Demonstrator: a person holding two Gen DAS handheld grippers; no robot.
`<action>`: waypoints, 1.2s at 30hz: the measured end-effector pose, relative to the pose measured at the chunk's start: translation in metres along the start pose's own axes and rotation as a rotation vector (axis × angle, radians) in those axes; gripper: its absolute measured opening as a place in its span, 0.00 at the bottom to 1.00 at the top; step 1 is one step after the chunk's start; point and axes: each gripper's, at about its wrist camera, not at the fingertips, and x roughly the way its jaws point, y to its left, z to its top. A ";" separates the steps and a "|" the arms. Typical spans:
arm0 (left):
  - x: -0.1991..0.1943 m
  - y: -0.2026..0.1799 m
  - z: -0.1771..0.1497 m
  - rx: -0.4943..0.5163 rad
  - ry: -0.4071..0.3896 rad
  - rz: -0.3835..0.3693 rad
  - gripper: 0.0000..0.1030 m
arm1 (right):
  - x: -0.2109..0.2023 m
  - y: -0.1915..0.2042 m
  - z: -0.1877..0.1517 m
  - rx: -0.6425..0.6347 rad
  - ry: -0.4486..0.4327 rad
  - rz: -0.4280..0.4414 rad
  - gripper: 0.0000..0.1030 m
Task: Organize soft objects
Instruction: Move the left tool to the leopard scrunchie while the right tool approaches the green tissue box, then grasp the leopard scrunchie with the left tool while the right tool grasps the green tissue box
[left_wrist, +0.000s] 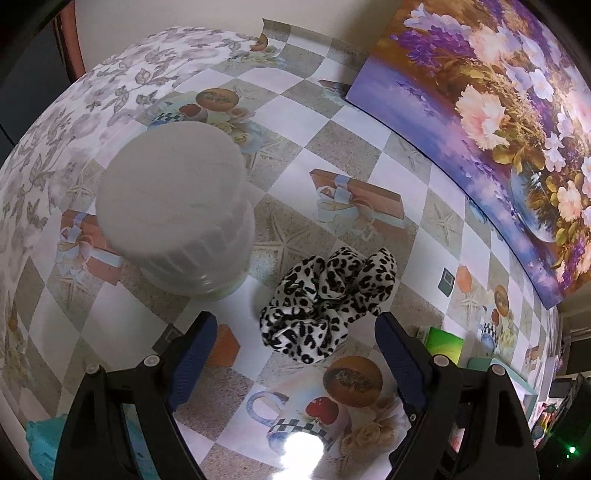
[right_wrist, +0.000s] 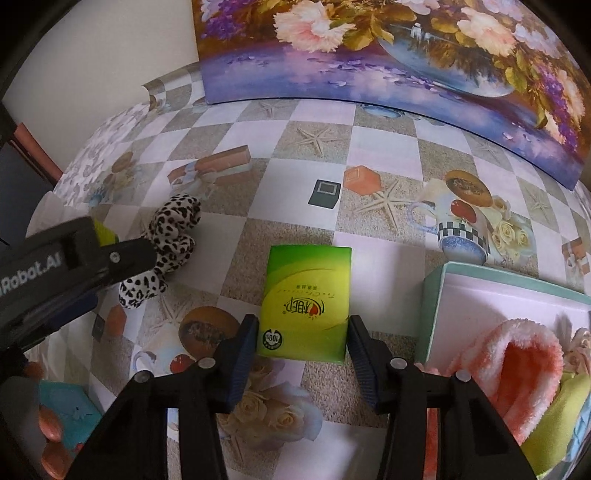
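Lying flat: 1 scrunchie (left_wrist: 327, 301), 1 tissue pack (right_wrist: 307, 301)

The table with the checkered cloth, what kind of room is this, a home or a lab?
Most likely a home. The table wears a printed tablecloth of mugs and starfish, a floral painting leans behind it, and a leopard scrunchie and a green tissue pack lie on top.

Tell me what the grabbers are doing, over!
Left gripper open above leopard scrunchie. Right gripper astride green tissue pack, pads not visibly pressing. Box beside it already holds pink fluffy item. Nothing blocking.
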 end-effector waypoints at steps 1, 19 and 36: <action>0.001 -0.002 0.000 0.000 -0.004 0.000 0.85 | -0.001 0.000 0.000 0.002 0.001 0.003 0.50; 0.012 -0.001 0.002 -0.050 -0.068 -0.034 0.55 | -0.010 -0.008 -0.001 0.027 -0.004 0.055 0.50; -0.011 -0.006 -0.008 -0.015 -0.071 -0.097 0.18 | -0.028 -0.009 -0.011 0.020 -0.017 0.059 0.49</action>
